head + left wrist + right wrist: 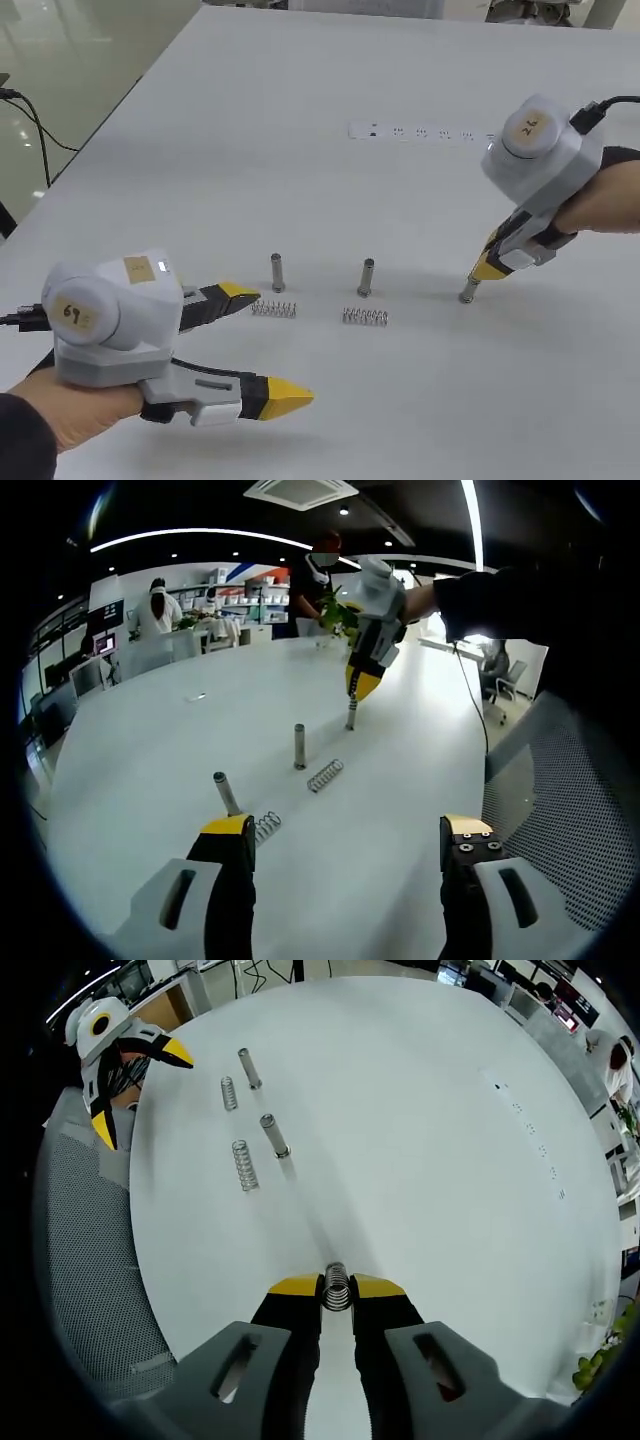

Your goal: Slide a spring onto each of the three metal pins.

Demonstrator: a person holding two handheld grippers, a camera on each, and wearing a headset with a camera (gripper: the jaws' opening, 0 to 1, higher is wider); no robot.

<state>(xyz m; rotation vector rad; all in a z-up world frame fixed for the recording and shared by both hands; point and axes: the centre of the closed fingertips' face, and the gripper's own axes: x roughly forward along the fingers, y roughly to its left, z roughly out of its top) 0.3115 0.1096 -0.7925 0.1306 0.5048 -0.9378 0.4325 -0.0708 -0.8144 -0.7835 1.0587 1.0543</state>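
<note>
Looking over the white surface (300, 120), we see a power strip (420, 132) at the far side, well apart from the work. Three pins stand upright in a row. The left pin (277, 272) and the middle pin (367, 277) are bare. The left spring (273, 309) and the middle spring (365, 317) lie flat just in front of them. The right claw (337, 1286) is closed on a third spring (337, 1292), with its tips just at the top of the right pin (467, 291). The left claw (272, 345) is wide open and holds nothing, near the left spring.

A white workbench (300, 120) stands on glossy floor (60, 50) beneath bright ceiling strip lights (472, 510).
</note>
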